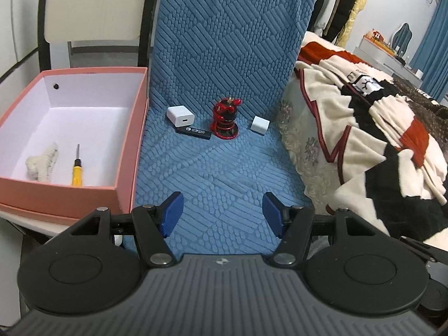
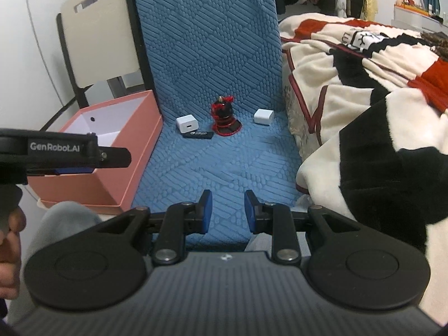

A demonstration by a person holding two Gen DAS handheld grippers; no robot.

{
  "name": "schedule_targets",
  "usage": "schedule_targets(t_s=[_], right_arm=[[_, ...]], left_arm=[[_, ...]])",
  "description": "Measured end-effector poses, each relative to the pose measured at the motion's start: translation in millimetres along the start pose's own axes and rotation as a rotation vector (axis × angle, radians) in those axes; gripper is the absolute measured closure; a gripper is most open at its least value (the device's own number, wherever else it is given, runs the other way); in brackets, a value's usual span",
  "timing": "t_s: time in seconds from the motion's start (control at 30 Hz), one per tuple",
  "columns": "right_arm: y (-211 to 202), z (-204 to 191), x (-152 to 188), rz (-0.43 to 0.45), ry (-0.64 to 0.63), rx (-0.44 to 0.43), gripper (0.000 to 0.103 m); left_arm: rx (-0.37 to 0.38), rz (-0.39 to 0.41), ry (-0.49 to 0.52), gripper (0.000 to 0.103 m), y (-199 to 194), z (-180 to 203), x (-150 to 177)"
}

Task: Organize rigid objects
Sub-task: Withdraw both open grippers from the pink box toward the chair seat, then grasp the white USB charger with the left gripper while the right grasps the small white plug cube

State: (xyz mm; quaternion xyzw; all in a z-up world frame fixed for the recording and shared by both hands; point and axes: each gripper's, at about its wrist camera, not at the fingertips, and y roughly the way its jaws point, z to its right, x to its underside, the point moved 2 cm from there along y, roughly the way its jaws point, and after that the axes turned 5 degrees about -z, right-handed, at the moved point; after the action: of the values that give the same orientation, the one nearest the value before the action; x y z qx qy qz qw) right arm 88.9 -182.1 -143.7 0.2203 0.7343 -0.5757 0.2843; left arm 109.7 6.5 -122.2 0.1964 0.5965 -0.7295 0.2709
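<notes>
— Looking along the left gripper (image 1: pixel 222 214), what do you see?

— Its blue pads stand wide apart, nothing between them, above the blue quilted cover (image 1: pixel 221 168). Toward 12 o'clock, near the upright back of the cover, sits a small cluster: a white charger (image 1: pixel 180 115) at about 11, a black USB stick (image 1: pixel 194 132) lying just in front of it, and a red-and-black figurine (image 1: pixel 224 120) upright just beside the stick's right end. A second white cube (image 1: pixel 260 124) rests apart at 1 o'clock.

— And the box?

— The pink box (image 1: pixel 127 151) is at 9 to 10 o'clock, open. Inside lie a yellow-handled screwdriver (image 1: pixel 76 169) and a fuzzy beige toy (image 1: pixel 42 162), side by side, not touching.

— The right gripper (image 2: pixel 227 211)?

— Pads parted by a narrower gap, holding nothing, over the same cover. The cluster again lies at 12. At 9 o'clock the left gripper's black body crosses in front of the box. A patterned blanket (image 2: pixel 364 84) fills 2 to 3 o'clock.
</notes>
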Motion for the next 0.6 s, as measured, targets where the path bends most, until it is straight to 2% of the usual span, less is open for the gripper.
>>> schedule_targets(t_s=[0.1, 0.23, 0.37, 0.6], right_arm=[[17, 4, -7, 0.007, 0.013, 0.001, 0.075], [39, 9, -16, 0.034, 0.023, 0.018, 0.075], [63, 15, -25, 0.051, 0.046, 0.038, 0.075], [104, 20, -46, 0.059, 0.060, 0.057, 0.075]], left_arm=[[0.001, -0.011, 0.006, 0.035, 22, 1, -10], [-0.038, -0.006, 0.019, 0.035, 54, -2, -24], [-0.032, -0.015, 0.024, 0.035, 89, -9, -40], [-0.008, 0.013, 0.027, 0.035, 140, -15, -67]])
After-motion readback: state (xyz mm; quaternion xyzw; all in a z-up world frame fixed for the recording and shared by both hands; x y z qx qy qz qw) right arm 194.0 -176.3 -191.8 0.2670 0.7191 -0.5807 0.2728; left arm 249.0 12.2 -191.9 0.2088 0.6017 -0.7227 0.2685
